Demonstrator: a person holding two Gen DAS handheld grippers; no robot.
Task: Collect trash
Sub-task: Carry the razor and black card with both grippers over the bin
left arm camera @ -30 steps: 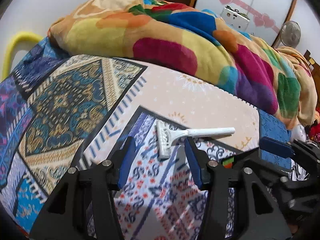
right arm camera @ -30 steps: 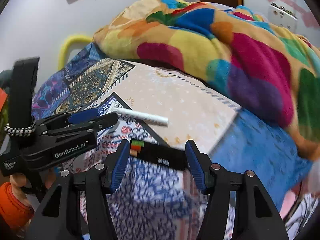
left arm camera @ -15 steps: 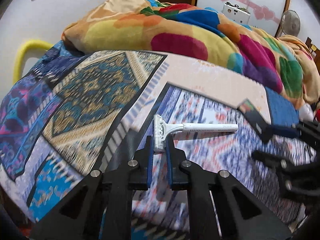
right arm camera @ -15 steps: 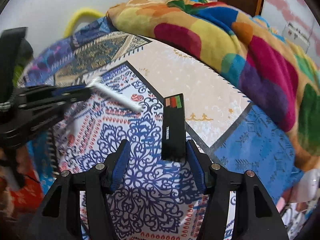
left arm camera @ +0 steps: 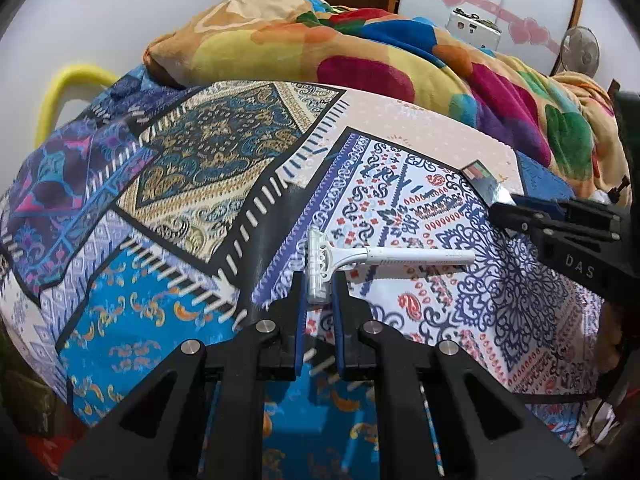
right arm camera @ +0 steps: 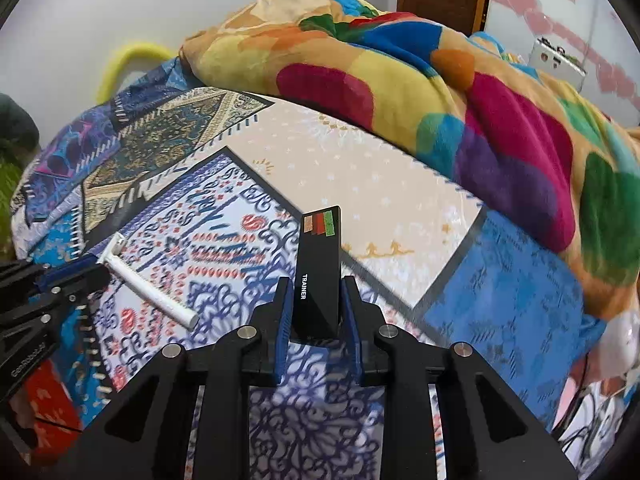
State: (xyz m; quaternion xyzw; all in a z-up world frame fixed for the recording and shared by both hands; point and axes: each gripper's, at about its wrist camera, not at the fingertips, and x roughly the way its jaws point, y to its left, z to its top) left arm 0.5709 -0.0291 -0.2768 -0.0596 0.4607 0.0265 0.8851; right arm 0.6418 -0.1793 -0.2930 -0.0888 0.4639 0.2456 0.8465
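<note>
Razor point(left arm camera: 320, 276) head clamped in left gripper point(left arm camera: 318, 300), handle rightward

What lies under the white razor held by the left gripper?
Under the white razor is the patterned bedsheet; its handle's shadow falls there. The left gripper is shut on the head, and its pads cover the head's sides and the sheet directly below.

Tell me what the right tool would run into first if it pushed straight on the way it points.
The right tool is closing on the black box. Straight ahead past the box lies the patterned bedsheet, then the colourful blanket. It would probably meet the sheet first, though depth is unclear.
</note>
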